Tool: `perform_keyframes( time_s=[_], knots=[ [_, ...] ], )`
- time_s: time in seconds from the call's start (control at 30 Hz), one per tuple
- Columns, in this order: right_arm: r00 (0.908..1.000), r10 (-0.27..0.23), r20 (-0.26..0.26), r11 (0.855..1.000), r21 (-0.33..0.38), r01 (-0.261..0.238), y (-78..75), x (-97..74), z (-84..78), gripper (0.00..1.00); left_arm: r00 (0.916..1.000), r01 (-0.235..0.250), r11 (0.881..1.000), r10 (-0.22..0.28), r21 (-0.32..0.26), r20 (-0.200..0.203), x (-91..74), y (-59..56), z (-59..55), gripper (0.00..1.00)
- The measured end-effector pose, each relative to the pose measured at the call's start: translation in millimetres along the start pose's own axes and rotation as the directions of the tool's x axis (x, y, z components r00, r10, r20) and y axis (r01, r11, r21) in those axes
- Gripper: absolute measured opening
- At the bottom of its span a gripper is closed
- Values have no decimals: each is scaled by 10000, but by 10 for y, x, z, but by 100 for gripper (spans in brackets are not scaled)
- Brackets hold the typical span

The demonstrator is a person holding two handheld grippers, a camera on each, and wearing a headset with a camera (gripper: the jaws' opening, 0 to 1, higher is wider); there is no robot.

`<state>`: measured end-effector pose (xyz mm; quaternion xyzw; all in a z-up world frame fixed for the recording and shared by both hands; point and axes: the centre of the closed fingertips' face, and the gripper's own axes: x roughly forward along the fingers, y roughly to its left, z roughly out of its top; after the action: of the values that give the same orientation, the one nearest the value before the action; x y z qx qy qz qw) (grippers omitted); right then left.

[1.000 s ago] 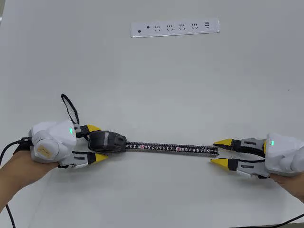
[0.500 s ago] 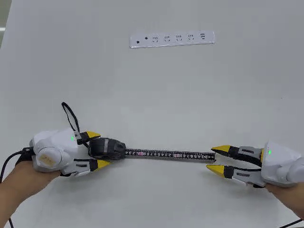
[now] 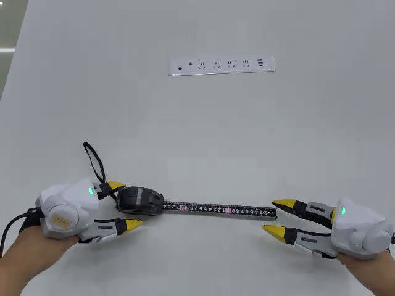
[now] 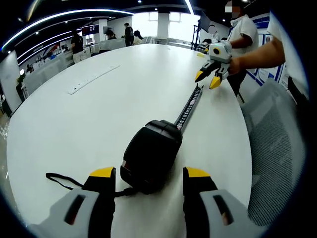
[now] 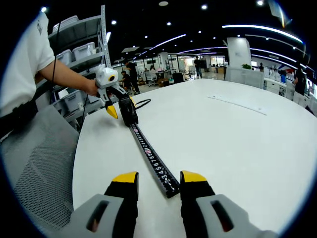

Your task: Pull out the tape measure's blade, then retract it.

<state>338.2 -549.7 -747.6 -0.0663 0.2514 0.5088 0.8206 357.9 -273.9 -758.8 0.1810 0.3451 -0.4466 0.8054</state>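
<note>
Tape measure (image 3: pixel 141 200), lower left: blade (image 3: pixel 219 210) lying extended across bench (image 3: pixel 203 123). Left gripper (image 3: pixel 131 203), right gripper (image 3: pixel 269 215): jaws standing released, gripping nothing. Risk: unheld blade possibly snapping back, case skidding.

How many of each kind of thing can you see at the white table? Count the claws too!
tape measure: 1
power strip: 1
claws: 2, the left claw and the right claw
Total: 4
</note>
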Motion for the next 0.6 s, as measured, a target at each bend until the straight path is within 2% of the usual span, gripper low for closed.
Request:
perform_keyframes(
  time_s=[0.4, 0.6],
  knots=[
    [9989, -475, 14, 9988, 151, 474, 41, -42, 49, 39, 9979, -496, 9974, 516, -514, 394, -117, -59, 66, 55],
    [9975, -668, 227, 9971, 373, 659, 78, -72, 103, 40, 9957, -675, 9945, 723, -800, 581, -166, -91, 67, 56]
  ],
)
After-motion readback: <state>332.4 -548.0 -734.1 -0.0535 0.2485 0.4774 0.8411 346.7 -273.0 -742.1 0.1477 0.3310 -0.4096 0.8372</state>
